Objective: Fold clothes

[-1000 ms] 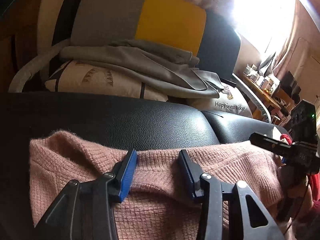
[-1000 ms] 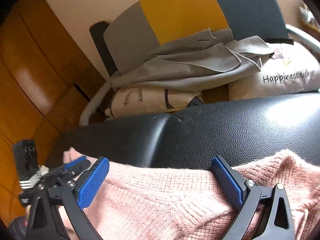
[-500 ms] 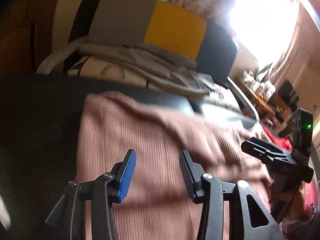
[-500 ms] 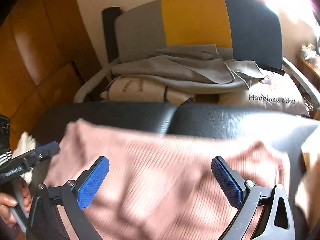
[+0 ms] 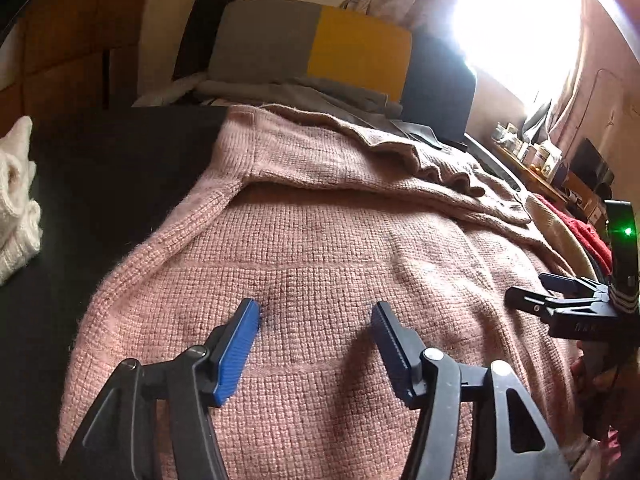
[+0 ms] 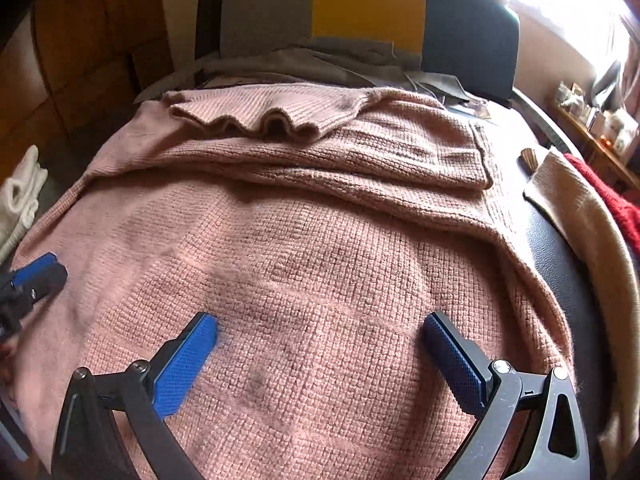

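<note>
A pink knitted sweater (image 5: 320,240) (image 6: 312,248) lies spread on the black leather seat (image 5: 104,184), a sleeve folded across its far part (image 6: 360,160). My left gripper (image 5: 316,312) hovers over the sweater's near half with its jaws opening, and nothing sits between the blue pads (image 5: 236,352). My right gripper (image 6: 320,328) stands wide open above the sweater's middle, also holding nothing. Each wrist view catches the other gripper at its edge: the right one (image 5: 560,300) and the left one (image 6: 36,276).
A white knit garment (image 5: 16,200) lies at the seat's left. Beige (image 6: 580,208) and red (image 6: 616,200) clothes lie to the right. Behind are grey cloth and a grey, yellow and dark cushion (image 6: 360,4). A cluttered shelf (image 5: 540,160) stands at far right.
Both grippers have drawn back toward the near side, so the sweater now fills the views and lies flat with its sleeve folded over. The left jaws have widened.
</note>
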A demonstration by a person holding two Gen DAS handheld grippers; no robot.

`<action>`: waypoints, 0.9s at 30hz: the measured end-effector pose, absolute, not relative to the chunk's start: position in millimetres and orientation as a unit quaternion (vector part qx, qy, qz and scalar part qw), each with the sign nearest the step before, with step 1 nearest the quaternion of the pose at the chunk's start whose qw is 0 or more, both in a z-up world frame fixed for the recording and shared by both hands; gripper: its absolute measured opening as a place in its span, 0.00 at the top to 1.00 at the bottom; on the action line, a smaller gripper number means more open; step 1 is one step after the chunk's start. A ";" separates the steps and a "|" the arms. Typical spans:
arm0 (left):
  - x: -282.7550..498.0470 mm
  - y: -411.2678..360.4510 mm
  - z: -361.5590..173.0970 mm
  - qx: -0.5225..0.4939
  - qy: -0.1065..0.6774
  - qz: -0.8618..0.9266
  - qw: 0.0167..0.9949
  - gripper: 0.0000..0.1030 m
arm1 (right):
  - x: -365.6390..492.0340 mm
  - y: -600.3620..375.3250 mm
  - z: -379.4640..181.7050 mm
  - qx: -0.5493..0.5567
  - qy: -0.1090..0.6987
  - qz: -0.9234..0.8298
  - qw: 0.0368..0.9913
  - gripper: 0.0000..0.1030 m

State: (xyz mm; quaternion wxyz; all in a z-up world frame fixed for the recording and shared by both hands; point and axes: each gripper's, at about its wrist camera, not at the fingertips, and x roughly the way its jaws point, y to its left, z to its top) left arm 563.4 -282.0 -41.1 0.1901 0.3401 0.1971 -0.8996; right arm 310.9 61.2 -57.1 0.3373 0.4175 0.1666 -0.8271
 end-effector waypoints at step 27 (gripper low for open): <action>762.6 -317.4 -38.6 0.314 0.342 -0.859 0.216 0.31 | 351.4 334.1 -55.5 0.481 -0.289 -0.723 0.403 0.00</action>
